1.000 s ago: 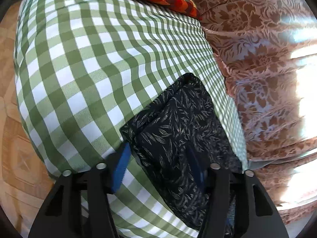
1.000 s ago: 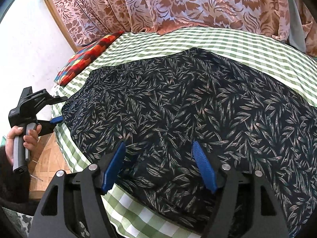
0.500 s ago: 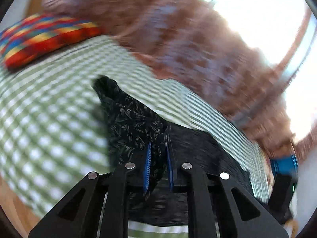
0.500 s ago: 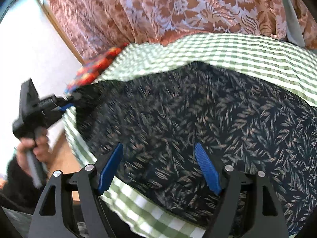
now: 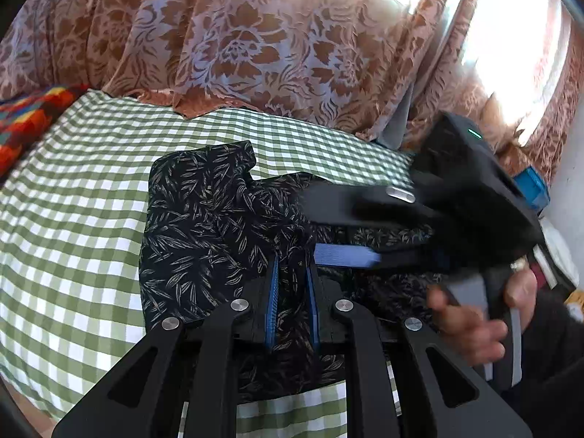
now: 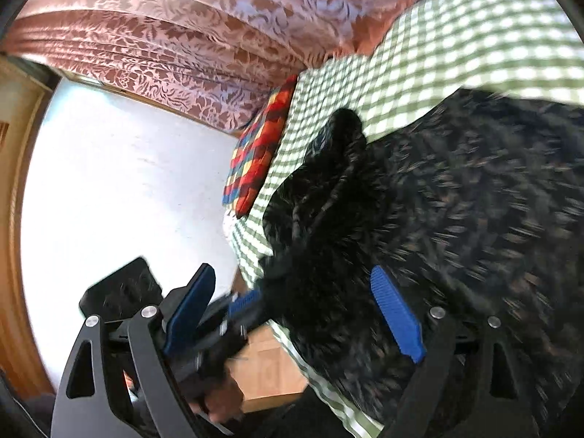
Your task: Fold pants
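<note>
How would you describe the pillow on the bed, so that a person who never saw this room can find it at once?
Start from the bed with the green-and-white checked sheet, which stands before the brown floral curtain. Follow the sheet away from the dark leaf-print pants to its far end by the white wall. The pillow lies there, the only thing in bright red, yellow and blue squares.

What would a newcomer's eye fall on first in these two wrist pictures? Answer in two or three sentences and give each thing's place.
First, the dark leaf-print pants lying mid-frame on the green checked sheet, one end pinched and lifted in the left gripper. Next, the right gripper, whose jaws have just been opening, stands wide over the cloth. Behind hangs a brown floral curtain, with a bright patchwork cushion at the bed's far end.
</note>
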`<action>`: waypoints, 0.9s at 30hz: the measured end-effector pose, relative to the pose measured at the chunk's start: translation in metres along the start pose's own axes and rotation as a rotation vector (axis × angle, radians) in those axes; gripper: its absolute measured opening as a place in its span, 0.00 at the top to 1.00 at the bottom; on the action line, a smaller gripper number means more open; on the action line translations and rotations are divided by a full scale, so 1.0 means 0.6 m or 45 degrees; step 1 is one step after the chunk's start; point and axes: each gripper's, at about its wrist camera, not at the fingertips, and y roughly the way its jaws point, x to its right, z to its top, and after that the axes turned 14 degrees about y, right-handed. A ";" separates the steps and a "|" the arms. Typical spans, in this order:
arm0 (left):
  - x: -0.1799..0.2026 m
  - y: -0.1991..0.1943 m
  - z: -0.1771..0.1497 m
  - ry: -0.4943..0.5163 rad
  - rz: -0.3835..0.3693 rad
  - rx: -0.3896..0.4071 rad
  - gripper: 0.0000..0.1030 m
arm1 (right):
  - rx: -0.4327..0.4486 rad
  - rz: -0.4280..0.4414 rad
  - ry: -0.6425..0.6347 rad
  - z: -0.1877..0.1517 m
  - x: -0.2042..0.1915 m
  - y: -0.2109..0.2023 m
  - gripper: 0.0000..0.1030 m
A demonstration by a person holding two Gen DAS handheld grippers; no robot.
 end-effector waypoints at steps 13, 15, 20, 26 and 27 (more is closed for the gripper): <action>-0.014 -0.051 0.015 0.038 -0.147 0.048 0.79 | 0.034 -0.274 -0.192 0.037 -0.042 0.056 0.87; -0.056 -0.089 0.023 -0.098 -0.180 0.136 0.75 | 0.074 -0.268 -0.238 0.033 -0.058 0.029 0.88; -0.146 -0.109 0.020 -0.352 -0.064 0.168 0.74 | 0.143 -0.277 -0.360 0.018 -0.100 -0.030 0.88; -0.147 -0.047 0.034 -0.380 -0.087 0.112 0.74 | 0.246 -0.334 -0.485 -0.006 -0.142 -0.132 0.88; -0.137 -0.035 0.039 -0.371 -0.113 0.108 0.74 | 0.265 -0.349 -0.503 -0.010 -0.146 -0.151 0.88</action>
